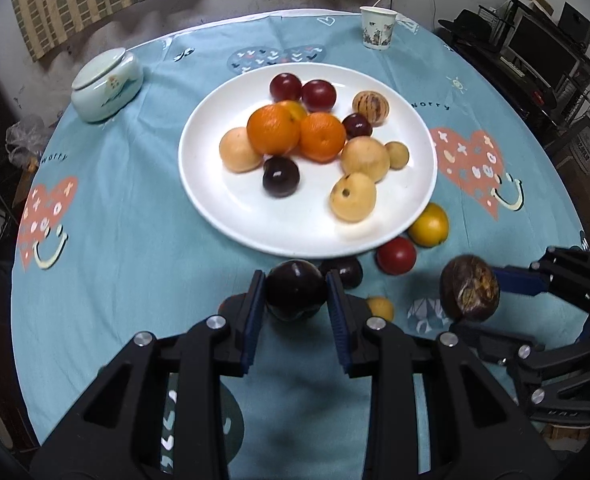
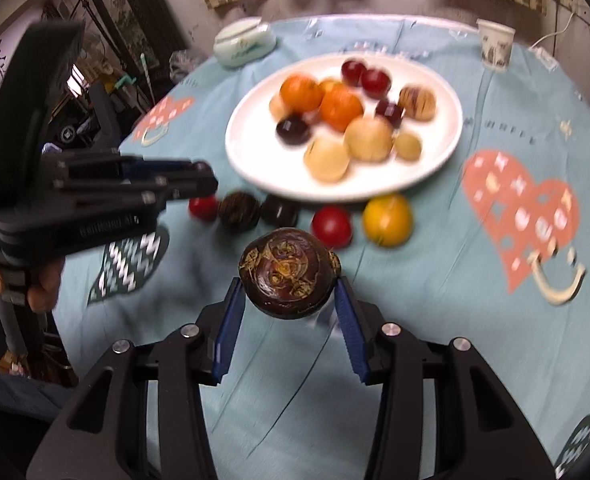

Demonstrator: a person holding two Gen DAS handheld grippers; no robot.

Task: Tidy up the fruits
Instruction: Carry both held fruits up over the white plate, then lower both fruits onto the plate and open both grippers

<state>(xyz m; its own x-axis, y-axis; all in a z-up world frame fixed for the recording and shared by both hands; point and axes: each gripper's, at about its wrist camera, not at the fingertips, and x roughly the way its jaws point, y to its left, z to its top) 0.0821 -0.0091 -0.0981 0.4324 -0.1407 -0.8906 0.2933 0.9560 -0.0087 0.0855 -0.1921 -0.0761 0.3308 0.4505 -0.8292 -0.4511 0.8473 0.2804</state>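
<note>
Left wrist view: left gripper [image 1: 295, 294] clenched on a dark plum [image 1: 295, 288], blue pads pressing its left and right flanks, held above the desk [image 1: 135, 248] just short of the plate [image 1: 307, 236] near rim. Round fruit, no clear long axis; stem dimple up and slightly away. Right gripper [image 1: 471, 298] at the right, grasping a scarred brown fruit [image 1: 470, 287], rough patch facing the camera. Loose on the cloth beyond the plum: another dark plum [image 1: 345, 271], a red plum [image 1: 396, 255], a yellow fruit [image 1: 429, 225], a small yellow one [image 1: 381, 307]. Oranges, plums and pale fruits heaped on the plate.

Right wrist view: brown fruit [image 2: 290, 274] centred between the right gripper [image 2: 290, 300] pads, gripped at its sides, lifted clear of the desk [image 2: 435, 280]; slightly flattened, wider than tall, scarred face toward the camera. Left gripper [image 2: 211, 186] entering from the left, hand [image 2: 43, 284] on its handle; tips blurred, its plum hard to pick out there. Plate [image 2: 343, 192] beyond, motion-blurred.
</note>
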